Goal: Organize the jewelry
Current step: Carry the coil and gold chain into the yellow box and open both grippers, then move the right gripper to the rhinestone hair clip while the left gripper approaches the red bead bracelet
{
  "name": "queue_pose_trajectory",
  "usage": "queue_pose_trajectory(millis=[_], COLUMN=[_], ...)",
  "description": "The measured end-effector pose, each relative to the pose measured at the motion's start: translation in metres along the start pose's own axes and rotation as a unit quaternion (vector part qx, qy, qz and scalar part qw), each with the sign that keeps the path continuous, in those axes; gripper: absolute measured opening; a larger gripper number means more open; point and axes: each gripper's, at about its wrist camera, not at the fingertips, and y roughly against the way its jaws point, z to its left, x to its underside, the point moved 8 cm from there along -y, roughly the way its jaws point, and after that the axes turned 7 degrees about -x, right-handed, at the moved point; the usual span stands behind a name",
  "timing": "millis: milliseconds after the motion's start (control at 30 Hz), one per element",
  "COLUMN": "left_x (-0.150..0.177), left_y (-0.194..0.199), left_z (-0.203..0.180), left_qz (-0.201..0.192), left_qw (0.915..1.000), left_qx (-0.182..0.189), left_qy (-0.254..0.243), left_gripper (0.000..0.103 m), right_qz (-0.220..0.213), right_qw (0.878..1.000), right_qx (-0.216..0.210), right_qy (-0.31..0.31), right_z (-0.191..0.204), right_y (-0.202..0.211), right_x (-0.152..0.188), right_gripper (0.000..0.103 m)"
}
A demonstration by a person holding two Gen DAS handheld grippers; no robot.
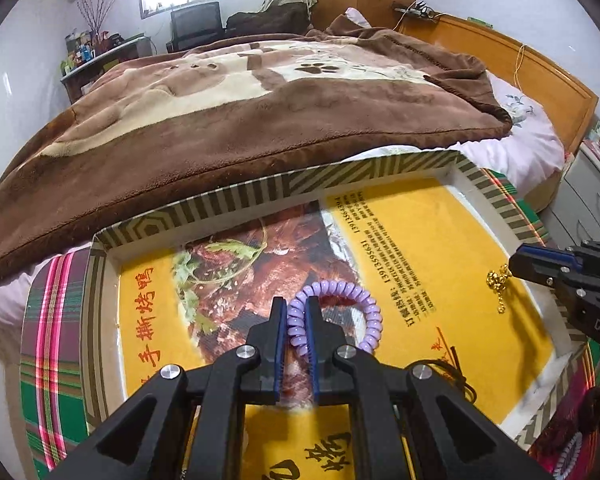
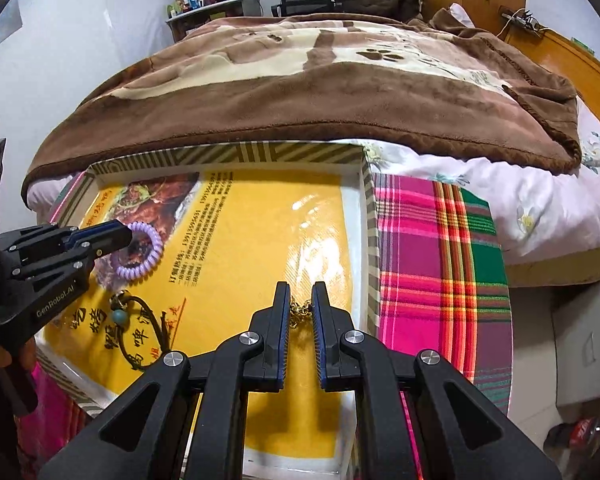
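While the coil band (image 1: 336, 312) is pinched in the left gripper (image 1: 296, 332) and the gold chain (image 2: 300, 310) in the right gripper (image 2: 301, 320), both are held just above the box (image 1: 228, 204) floor.

A pale lilac spiral coil bracelet (image 1: 340, 312) and a gold metal chain (image 1: 498, 282) lie over a yellow printed sheet (image 2: 260, 248) inside an olive-and-white striped cardboard tray (image 1: 340, 176), on pink-green-red plaid cloth (image 2: 440, 264).

The gold chain (image 2: 300, 307) is mostly hiding between the right gripper (image 2: 301, 304) fingers. The small print on the yellow sheet (image 2: 260, 248) is blurring beyond reading.
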Motion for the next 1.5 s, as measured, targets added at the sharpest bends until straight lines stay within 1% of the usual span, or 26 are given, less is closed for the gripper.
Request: queue_pose_trajectory(millis=[333, 400, 467, 533, 567, 633, 700, 767, 800, 833, 900, 933, 1000, 1267, 1500], left_x=[-0.001, 0.0, 0.0, -0.001, -0.001, -0.002, -0.001, 0.0, 0.0, 0.001, 0.003, 0.004, 0.008, 0.034, 0.072], left_y=[-0.006, -0.007, -0.007, -0.006, -0.005, -0.002, -0.001, 0.002, 0.004, 0.007, 0.015, 0.019, 0.03, 0.09, 0.14], left_z=[-0.005, -0.005, -0.005, -0.006, -0.007, -0.007, -0.008, -0.009, -0.009, -0.009, -0.008, -0.007, -0.005, -0.004, -0.003], left_qz=[0.011, 0.014, 0.015, 0.013, 0.012, 0.009, 0.009, 0.01, 0.009, 0.007, 0.004, 0.002, -0.003, -0.031, -0.051], left_qw=[0.9999, 0.9999, 0.9999, 0.9999, 0.9999, 1.0, 0.9999, 0.9999, 0.9999, 0.9999, 0.9998, 0.9998, 0.9996, 0.9985, 0.9971], left_qx=[-0.005, -0.004, -0.002, 0.003, 0.004, 0.004, 0.008, 0.011, 0.01, 0.012, 0.016, 0.019, 0.025, 0.045, 0.056], left_qy=[-0.005, -0.005, -0.003, -0.001, 0.0, 0.0, 0.0, 0.002, 0.004, 0.004, 0.006, 0.008, 0.014, 0.008, 0.008], left_gripper=[0.01, 0.012, 0.027, 0.045, 0.051, 0.06, 0.06, 0.06, 0.06, 0.061, 0.064, 0.067, 0.068, 0.068, 0.068], right_qz=[0.011, 0.012, 0.014, 0.017, 0.018, 0.016, 0.015, 0.013, 0.012, 0.01, 0.004, 0.002, -0.005, -0.036, -0.064], right_qw=[1.0, 1.0, 1.0, 1.0, 1.0, 1.0, 1.0, 1.0, 1.0, 1.0, 1.0, 1.0, 1.0, 0.999, 0.996], right_qx=[0.002, 0.001, 0.001, 0.003, 0.002, -0.001, 0.002, 0.004, 0.002, -0.002, -0.007, -0.007, -0.008, -0.029, -0.056], right_qy=[-0.003, -0.004, -0.004, -0.005, -0.006, -0.01, -0.012, -0.014, -0.015, -0.016, -0.02, -0.02, -0.02, -0.017, -0.006], right_z=[-0.004, -0.005, -0.005, -0.005, -0.005, -0.005, -0.005, -0.005, -0.004, -0.004, -0.001, 0.0, 0.004, 0.03, 0.061], right_y=[-0.008, -0.008, -0.008, -0.009, -0.01, -0.01, -0.009, -0.007, -0.005, -0.003, 0.003, 0.006, 0.014, 0.062, 0.109], right_x=[0.005, 0.005, 0.005, 0.006, 0.006, 0.007, 0.007, 0.008, 0.008, 0.008, 0.008, 0.008, 0.009, 0.024, 0.05], right_gripper=[0.011, 0.011, 0.011, 0.016, 0.018, 0.02, 0.021, 0.025, 0.029, 0.033, 0.037, 0.039, 0.039, 0.039, 0.039])
